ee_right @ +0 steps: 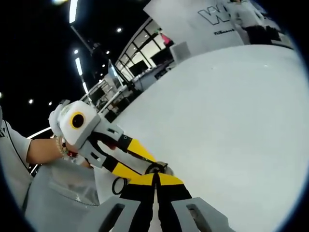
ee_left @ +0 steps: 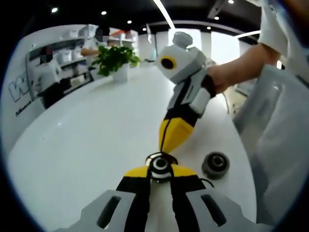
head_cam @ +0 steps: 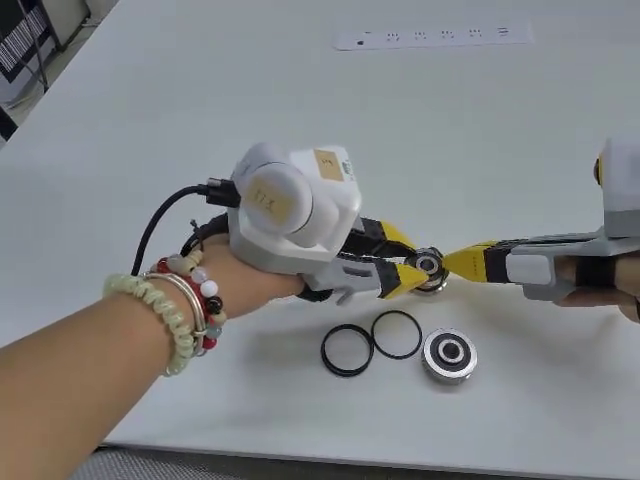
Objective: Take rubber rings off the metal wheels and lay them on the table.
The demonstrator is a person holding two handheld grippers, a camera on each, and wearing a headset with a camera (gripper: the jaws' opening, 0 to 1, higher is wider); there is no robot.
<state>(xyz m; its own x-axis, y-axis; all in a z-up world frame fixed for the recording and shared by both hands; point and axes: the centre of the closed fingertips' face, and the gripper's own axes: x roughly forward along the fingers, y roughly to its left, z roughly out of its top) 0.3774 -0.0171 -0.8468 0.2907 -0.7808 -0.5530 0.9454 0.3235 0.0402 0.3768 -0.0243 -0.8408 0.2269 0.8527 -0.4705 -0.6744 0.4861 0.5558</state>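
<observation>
The left gripper (head_cam: 412, 262) is clamped across a small metal wheel (head_cam: 430, 266), holding it just above the table (head_cam: 300, 120). The right gripper (head_cam: 450, 262) comes in from the opposite side with its jaws drawn nearly together, tips touching the wheel's rim. Two loose rings (head_cam: 347, 350) lie flat on the table, touching each other, just below the grippers. A second wheel (head_cam: 449, 356) rests beside them. The wheel looks solid, stiff and fairly heavy for its size, and smooth enough to slip unless gripped squarely across its faces. The rings look thin, light and stretchy, likely to flop or spring once freed. The best hold seems to be a pinch at the outer edge of the ring, peeling sideways away from the metal. In the left gripper view a dark band (ee_left: 155, 155) shows at the held wheel's rim, probably its ring. The yellow tips cover the contact, so I cannot tell whether the right jaws actually have the rubber pinched. Whether the second wheel carries a ring is also unclear.
</observation>
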